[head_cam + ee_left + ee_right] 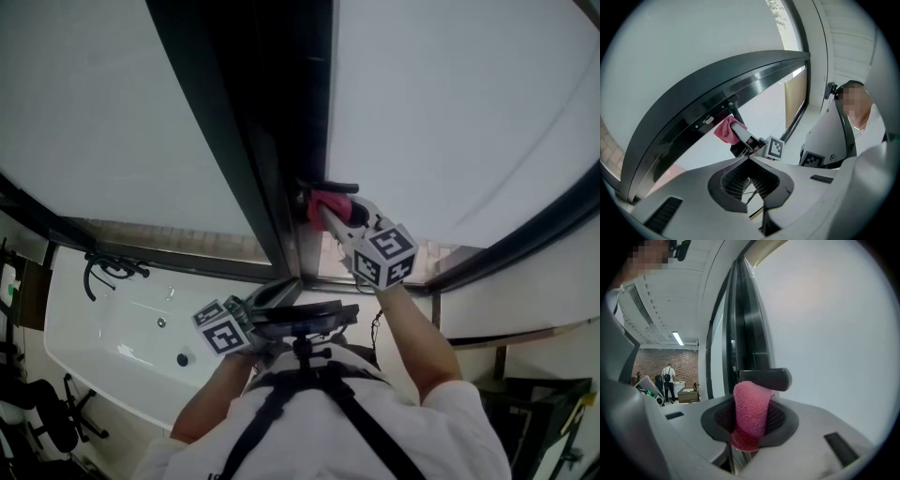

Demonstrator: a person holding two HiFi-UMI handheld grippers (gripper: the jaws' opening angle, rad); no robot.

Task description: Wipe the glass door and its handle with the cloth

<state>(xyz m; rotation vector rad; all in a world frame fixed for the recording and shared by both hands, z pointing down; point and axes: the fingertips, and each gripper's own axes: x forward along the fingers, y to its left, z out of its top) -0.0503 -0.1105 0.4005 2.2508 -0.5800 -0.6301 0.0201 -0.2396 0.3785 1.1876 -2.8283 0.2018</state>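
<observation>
Handle-wiping step: my right gripper (325,212) fingers clenched on cloth (751,412), pressed at handle (767,378); left gripper (747,161) closed, empty. Next: rub along handle, then glass door (459,122)

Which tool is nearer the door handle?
Right. The right tool, gripping the pink cloth, is at the handle; the left tool is held well back from it, shut on nothing.

Two claws (749,158) (752,404), one cloth (751,420), one handle (766,378)

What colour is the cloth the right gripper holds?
The cloth is pink; the right gripper view shows it best.
</observation>
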